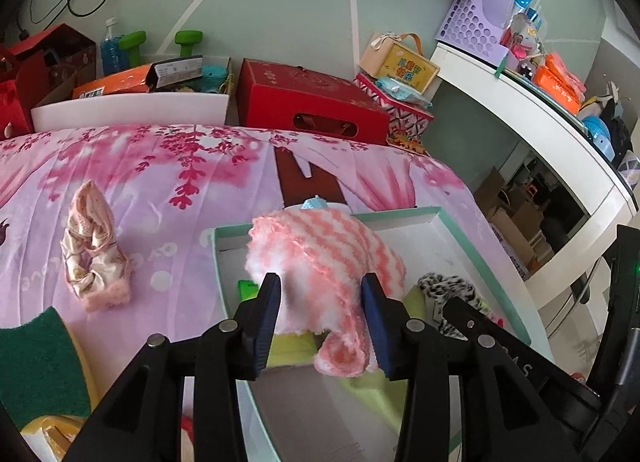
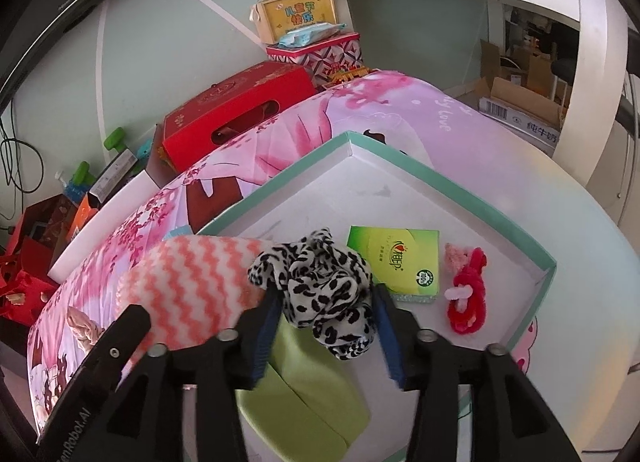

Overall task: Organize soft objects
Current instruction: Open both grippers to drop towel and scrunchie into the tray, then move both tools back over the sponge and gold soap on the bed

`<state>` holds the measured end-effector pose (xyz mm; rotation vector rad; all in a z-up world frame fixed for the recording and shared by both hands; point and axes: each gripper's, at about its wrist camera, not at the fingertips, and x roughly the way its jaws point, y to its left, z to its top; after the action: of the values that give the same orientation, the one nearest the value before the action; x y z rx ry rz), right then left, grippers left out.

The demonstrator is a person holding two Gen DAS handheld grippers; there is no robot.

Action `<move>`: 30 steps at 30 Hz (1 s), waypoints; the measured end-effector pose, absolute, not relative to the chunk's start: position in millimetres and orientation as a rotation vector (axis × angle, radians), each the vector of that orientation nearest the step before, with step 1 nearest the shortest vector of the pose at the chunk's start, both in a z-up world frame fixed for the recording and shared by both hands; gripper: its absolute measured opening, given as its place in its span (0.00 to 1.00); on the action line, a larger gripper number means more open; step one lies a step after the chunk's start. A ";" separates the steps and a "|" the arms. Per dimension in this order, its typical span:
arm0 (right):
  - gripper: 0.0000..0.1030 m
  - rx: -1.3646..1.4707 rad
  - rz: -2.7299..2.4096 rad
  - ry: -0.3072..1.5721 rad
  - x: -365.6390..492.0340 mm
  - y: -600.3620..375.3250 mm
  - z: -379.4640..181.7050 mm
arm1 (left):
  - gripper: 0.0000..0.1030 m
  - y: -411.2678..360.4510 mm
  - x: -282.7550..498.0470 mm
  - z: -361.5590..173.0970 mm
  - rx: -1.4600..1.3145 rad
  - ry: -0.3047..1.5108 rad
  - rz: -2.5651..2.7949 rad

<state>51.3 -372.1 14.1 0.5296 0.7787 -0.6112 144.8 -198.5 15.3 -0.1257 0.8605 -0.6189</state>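
Cloth point(image 1: 320, 262), fluffy with pink and white zigzags, is hanging between the fingers of the left gripper point(image 1: 320, 294), which is pinching it over the near end of the tray point(image 1: 452, 221); its long axis is running from the tray's left rim down toward the camera, its rolled tail drooping nearest. Beside it, the right gripper point(image 2: 326, 302) is clamping a black-and-white spotted scrunchie point(image 2: 320, 286), bunched and crumpled, above the tray point(image 2: 472, 197) floor. Inside the tray, a lime cloth point(image 2: 308, 394) is lying flat at the near end, a green tissue pack point(image 2: 396, 262) is sitting past the scrunchie, and a red and pink tie point(image 2: 466, 294) is lying by the tray's right wall. Left of the tray, a pale pink sock point(image 1: 96, 254) is lying twisted on the floral sheet point(image 1: 180, 181). Beyond the tray, a red box point(image 1: 308, 101) is standing past the sheet's far edge.
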 end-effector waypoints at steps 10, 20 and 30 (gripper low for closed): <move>0.74 0.506 -0.616 0.802 51.9 -368.6 17.0 | 0.72 -180.0 146.7 19.7 -0.081 0.869 -0.524; 1.00 0.455 -0.613 0.848 58.2 -361.9 12.2 | 0.92 -141.9 156.8 16.5 -0.075 0.896 -0.346; 1.00 0.420 -0.574 0.845 65.3 -346.1 18.1 | 0.99 -69.0 166.1 25.9 -0.107 0.901 -0.120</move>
<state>65.3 -346.1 18.1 0.4203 0.8446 -0.5737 166.1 -69.0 25.9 -0.1072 0.9007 -0.1205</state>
